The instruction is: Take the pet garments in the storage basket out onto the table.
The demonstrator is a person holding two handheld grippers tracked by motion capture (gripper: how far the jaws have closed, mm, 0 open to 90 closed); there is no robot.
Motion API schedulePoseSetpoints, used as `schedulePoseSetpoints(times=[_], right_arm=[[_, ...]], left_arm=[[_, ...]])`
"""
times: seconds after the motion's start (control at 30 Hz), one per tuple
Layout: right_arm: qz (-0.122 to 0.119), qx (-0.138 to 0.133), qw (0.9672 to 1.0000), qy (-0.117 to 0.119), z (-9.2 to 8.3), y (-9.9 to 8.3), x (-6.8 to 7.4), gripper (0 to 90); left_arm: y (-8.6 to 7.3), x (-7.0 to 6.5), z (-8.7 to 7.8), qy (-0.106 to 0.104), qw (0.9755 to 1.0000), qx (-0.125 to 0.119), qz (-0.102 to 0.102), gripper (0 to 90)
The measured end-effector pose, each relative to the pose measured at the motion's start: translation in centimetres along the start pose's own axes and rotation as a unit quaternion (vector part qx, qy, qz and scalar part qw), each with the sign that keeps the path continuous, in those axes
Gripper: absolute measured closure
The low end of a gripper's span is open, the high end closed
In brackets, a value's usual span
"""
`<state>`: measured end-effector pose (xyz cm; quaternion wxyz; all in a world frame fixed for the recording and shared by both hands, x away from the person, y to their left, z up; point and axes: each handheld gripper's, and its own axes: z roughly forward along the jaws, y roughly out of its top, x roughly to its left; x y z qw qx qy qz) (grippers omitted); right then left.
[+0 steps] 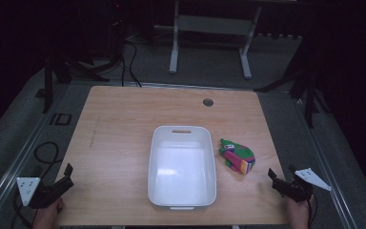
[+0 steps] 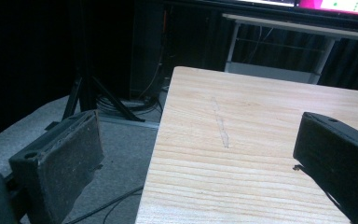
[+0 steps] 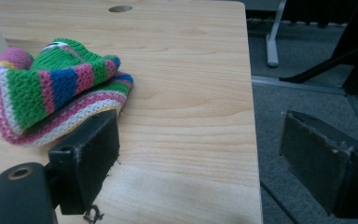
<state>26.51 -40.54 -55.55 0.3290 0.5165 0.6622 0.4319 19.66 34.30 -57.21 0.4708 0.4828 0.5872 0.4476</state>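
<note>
High view: we're seeing the left gripper (image 1: pixel 68 172) and right gripper (image 1: pixel 271 175) both gaping empty at the table's (image 1: pixel 124 119) near corners, the white tub (image 1: pixel 182 167) centered, the striped knit (image 1: pixel 237 156) just beside it. Left gripper view: jaws are straddling the table edge. Right gripper view: knit stripes are showing close, ahead of the jaws.

We seem to be in a dim lab: a wooden table (image 1: pixel 124 114), black tripod stands (image 1: pixel 310 90), floor cables (image 1: pixel 128 57), grey carpet (image 1: pixel 209 62).

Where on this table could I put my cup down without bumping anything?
The whole left side, between the table edge and the white bin, is bare wood. So is the far strip beyond the bin. It is tighter on the right, where the striped knit item lies beside the bin.
</note>
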Motion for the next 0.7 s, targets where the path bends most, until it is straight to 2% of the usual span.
schedulePoseSetpoints(times=[0.17, 0.3, 0.57, 0.7], right_arm=[[0.010, -0.021, 0.9997, -0.011, -0.52, -0.28, -0.03, 12.2], [0.022, -0.020, 0.9994, -0.019, -0.58, -0.35, -0.33, 12.8], [0.024, -0.027, 0.9992, -0.018, -0.68, -0.41, -0.45, 13.3], [0.030, -0.021, 0.9992, -0.019, -0.60, -0.36, -0.52, 13.4]], left_arm=[[0.01, 0.03, 0.01, -0.001, 1.0000, 0.002, 0.000, 1.8], [0.00, 0.01, 0.01, -0.001, 1.0000, 0.000, 0.000, 1.8], [0.01, 0.01, 0.00, -0.003, 1.0000, 0.002, 0.003, 1.8], [0.01, 0.01, 0.00, -0.003, 1.0000, 0.002, 0.002, 1.8]])
